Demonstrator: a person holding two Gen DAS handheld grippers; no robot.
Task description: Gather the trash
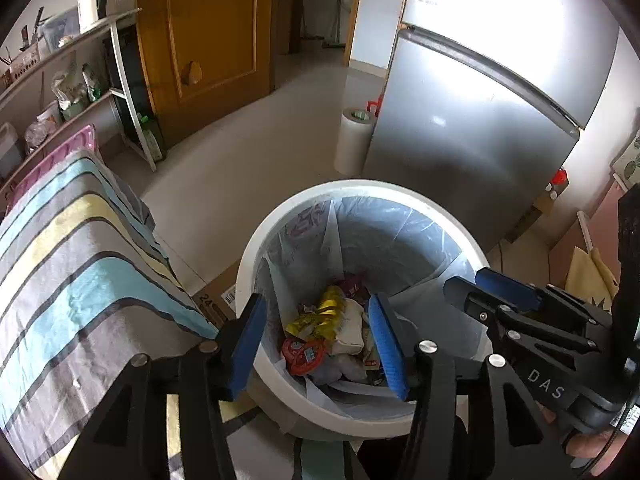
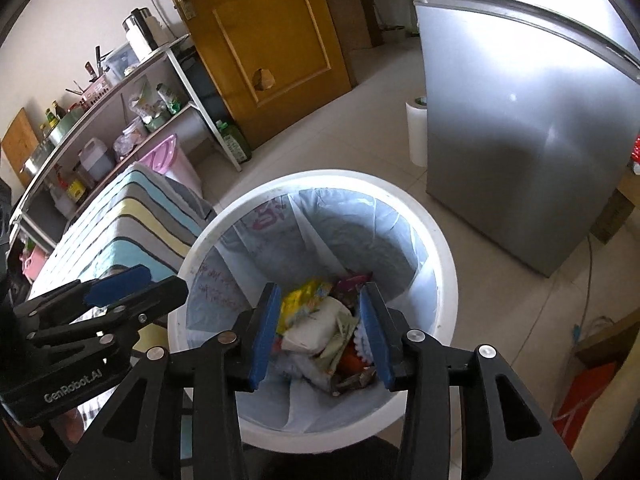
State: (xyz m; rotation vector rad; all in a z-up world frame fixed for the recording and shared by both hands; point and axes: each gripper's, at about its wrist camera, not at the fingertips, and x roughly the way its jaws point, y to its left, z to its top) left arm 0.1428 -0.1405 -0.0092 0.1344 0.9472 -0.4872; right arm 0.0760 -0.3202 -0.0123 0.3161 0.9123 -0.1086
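Observation:
A white trash bin (image 1: 360, 189) (image 2: 320, 178) with a pale blue liner stands on the floor below both grippers. At its bottom lies trash: a yellow wrapper (image 1: 320, 316) (image 2: 304, 300), a red-lidded cup (image 1: 302, 354) and a white packet (image 2: 316, 330). My left gripper (image 1: 318, 302) hangs over the bin's near left side, open, with nothing between its blue pads (image 1: 248, 344). My right gripper (image 2: 320, 292) hangs over the bin too, open and empty. Each gripper shows in the other's view: the right gripper (image 1: 468, 280) at right, the left gripper (image 2: 160, 280) at left.
A table under a striped cloth (image 1: 80, 280) (image 2: 132, 216) stands close on the bin's left, with a cardboard box (image 1: 216, 300) beneath. A silver fridge (image 1: 480, 140) and a white roll (image 1: 354, 140) stand behind. A shelf rack (image 2: 120, 120) and a wooden door (image 1: 208, 40) lie further back.

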